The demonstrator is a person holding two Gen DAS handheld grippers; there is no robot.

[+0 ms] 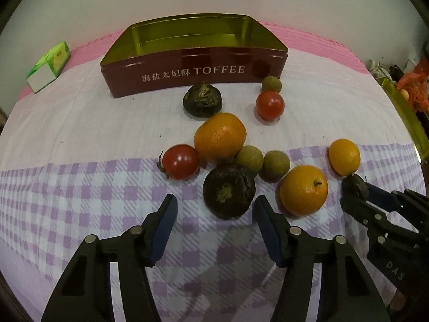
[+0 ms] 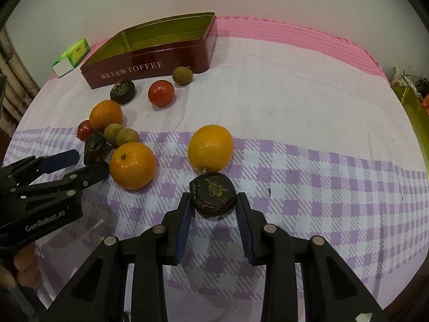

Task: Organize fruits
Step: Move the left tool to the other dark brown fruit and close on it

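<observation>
My right gripper [image 2: 213, 198] is shut on a dark wrinkled fruit [image 2: 213, 194] low over the checked cloth; it also shows in the left wrist view, where that fruit [image 1: 355, 185] sits at its tips. My left gripper [image 1: 215, 202] is open, with another dark fruit [image 1: 228, 190] just ahead of its tips and a gap on the left side. Around it lie oranges [image 1: 219, 136] [image 1: 304, 189], two longans [image 1: 249, 158] and a tomato [image 1: 181, 161]. The open red toffee tin [image 1: 193, 72] stands empty at the back.
Near the tin lie a third dark fruit [image 1: 202, 99], a tomato [image 1: 269, 104] and a longan [image 1: 271, 83]. A green carton [image 1: 49, 65] sits at the back left. A gold tin edge [image 1: 407, 112] and clutter border the right. A hand [image 2: 21, 268] holds the left gripper.
</observation>
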